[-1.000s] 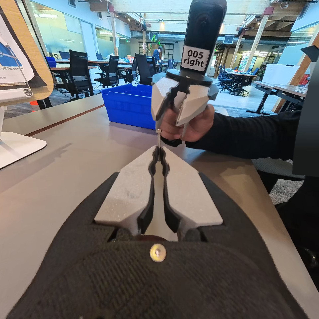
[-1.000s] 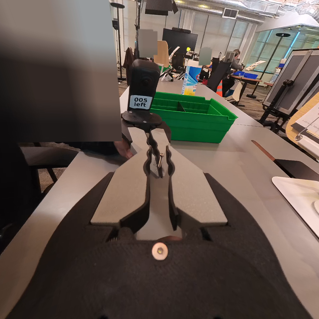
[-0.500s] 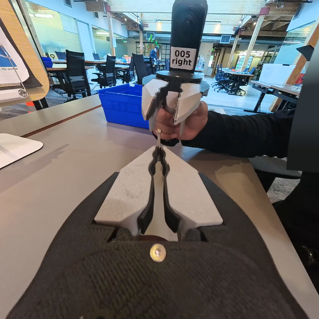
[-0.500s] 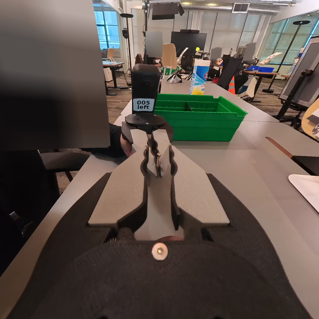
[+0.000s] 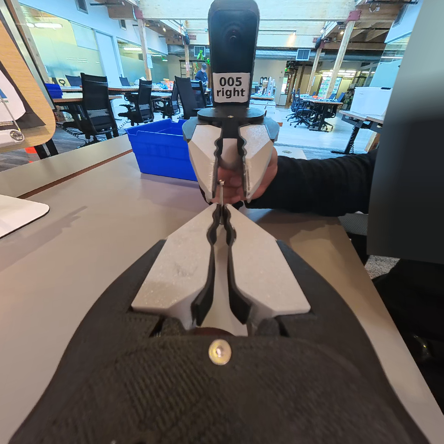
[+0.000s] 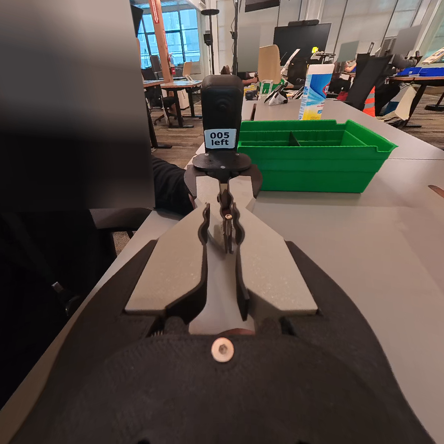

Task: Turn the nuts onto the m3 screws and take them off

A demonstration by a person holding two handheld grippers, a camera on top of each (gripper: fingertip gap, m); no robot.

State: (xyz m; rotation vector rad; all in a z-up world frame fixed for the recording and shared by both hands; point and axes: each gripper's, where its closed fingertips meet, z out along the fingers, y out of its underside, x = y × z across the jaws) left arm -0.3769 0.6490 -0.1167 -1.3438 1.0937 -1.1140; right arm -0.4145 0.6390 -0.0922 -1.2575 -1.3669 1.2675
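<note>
Screw (image 5: 220,199) upright at frame centre of the left wrist view, pinched at its lower end between the tips of the left gripper (image 5: 221,214), jaws closed on it. Shaft poking up above the tips, small head at top. No nut discernible on it, too small to tell.

Right gripper (image 5: 228,197) just behind the screw, centre of frame, facing the camera, fingers pointing down, jaws apart with a clear gap. Screw head sitting near the inner edge of its left-in-frame finger; touching or not, cannot tell. Hand (image 5: 242,179) and dark sleeve (image 5: 319,185) holding it, reaching in from the right edge.

In the right wrist view: same screw (image 6: 227,229) at centre, head toward the camera, inside the gap of the right gripper (image 6: 220,208), closer to the right-in-frame finger. Left gripper (image 6: 225,249) beyond, clamped shut on the screw.

Grey table (image 5: 101,216) under everything. Blue bin (image 5: 161,149) upper centre-left in the left wrist view; green bin (image 6: 312,158) upper right in the right wrist view, wipes canister (image 6: 316,92) behind it. White stand base (image 5: 19,216) at left edge.
</note>
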